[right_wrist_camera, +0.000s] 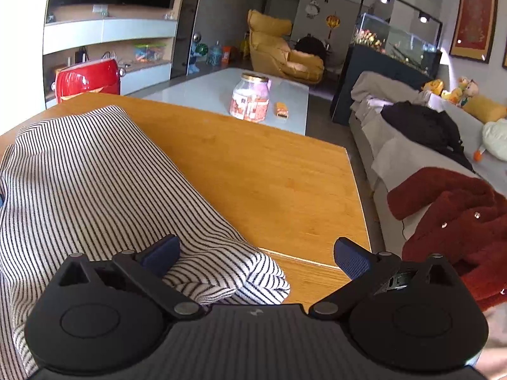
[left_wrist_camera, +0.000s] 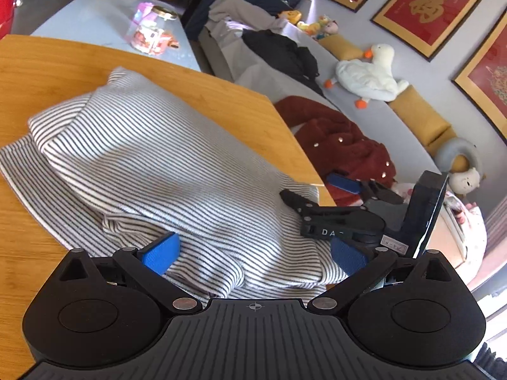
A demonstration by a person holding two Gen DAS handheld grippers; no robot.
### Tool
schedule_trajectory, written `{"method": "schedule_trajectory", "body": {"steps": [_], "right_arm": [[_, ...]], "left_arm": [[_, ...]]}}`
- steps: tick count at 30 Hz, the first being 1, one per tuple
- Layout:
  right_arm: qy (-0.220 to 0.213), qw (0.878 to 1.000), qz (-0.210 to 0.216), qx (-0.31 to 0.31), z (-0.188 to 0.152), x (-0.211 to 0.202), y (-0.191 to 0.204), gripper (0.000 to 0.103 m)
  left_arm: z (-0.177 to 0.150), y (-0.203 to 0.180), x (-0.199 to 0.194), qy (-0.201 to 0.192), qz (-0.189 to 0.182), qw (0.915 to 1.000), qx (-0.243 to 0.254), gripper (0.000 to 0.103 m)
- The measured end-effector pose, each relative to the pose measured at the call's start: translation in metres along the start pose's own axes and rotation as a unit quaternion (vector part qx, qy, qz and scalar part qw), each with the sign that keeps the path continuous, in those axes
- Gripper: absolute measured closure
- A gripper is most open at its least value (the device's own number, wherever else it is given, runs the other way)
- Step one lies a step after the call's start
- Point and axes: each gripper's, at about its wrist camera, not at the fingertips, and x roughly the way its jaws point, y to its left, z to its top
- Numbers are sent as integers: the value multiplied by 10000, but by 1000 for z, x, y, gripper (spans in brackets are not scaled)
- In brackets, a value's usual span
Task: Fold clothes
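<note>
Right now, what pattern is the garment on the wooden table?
White with thin dark stripes; the striped garment shows best in the left wrist view.

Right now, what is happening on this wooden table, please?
A person is folding a striped garment on the wooden table, with hand-held tongs in each hand. Both the left tongs and the right tongs stand open over the near edge of the cloth, gripping nothing. The garment lies partly folded, one layer doubled over another. A red coat lies on the sofa beside the table.

A black-and-white striped garment (left_wrist_camera: 152, 164) lies loosely folded in layers on the table.
</note>
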Motion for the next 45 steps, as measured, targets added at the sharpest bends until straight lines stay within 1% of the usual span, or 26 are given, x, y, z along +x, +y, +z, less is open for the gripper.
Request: {"method": "schedule_trajectory", "body": {"steps": [1, 2, 10, 12, 17, 20, 22, 24, 27, 30, 33, 37, 41, 45], "right_arm": [[-12, 10000, -28, 16, -2, -2, 1, 0], [-15, 10000, -42, 51, -4, -5, 0, 0], [91, 9992, 8, 394, -22, -25, -6, 0], [123, 9987, 68, 490, -27, -31, -5, 0], [178, 9967, 432, 668, -37, -47, 4, 0], [234, 9933, 674, 904, -41, -51, 8, 0], [291, 9900, 814, 1119, -44, -52, 9, 0], [383, 9838, 968, 1463, -46, -48, 3, 0], [337, 9771, 1139, 1764, -50, -48, -4, 0], [321, 9759, 1186, 1803, -52, -48, -6, 0], [373, 9782, 1179, 1670, -50, -45, -4, 0], [387, 9795, 1165, 1599, -47, -44, -1, 0], [377, 9794, 1162, 1607, -47, -44, 1, 0], [376, 9796, 1137, 1615, -47, -44, 1, 0]], "left_arm": [[-1, 3, 5, 35, 105, 9999, -2, 0], [0, 5, 8, 36, 135, 9999, 2, 0], [14, 20, 26, -97, 68, 9999, 63, 0], [19, 21, 30, -115, 113, 9998, 133, 0], [35, 23, 41, -156, 298, 9991, 250, 0], [41, 23, 47, -168, 394, 9985, 343, 0], [42, 23, 48, -171, 426, 9980, 431, 0], [43, 24, 49, -168, 438, 9977, 497, 0], [43, 25, 48, -163, 437, 9976, 517, 0], [40, 20, 45, -142, 614, 9966, 524, 0], [33, 10, 40, -70, 791, 9949, 615, 0], [16, 3, 29, 3, 787, 9940, 756, 0], [0, 1, 19, -24, 823, 9924, 915, 0], [-9, -3, 13, -27, 902, 9906, 1031, 0]]}}
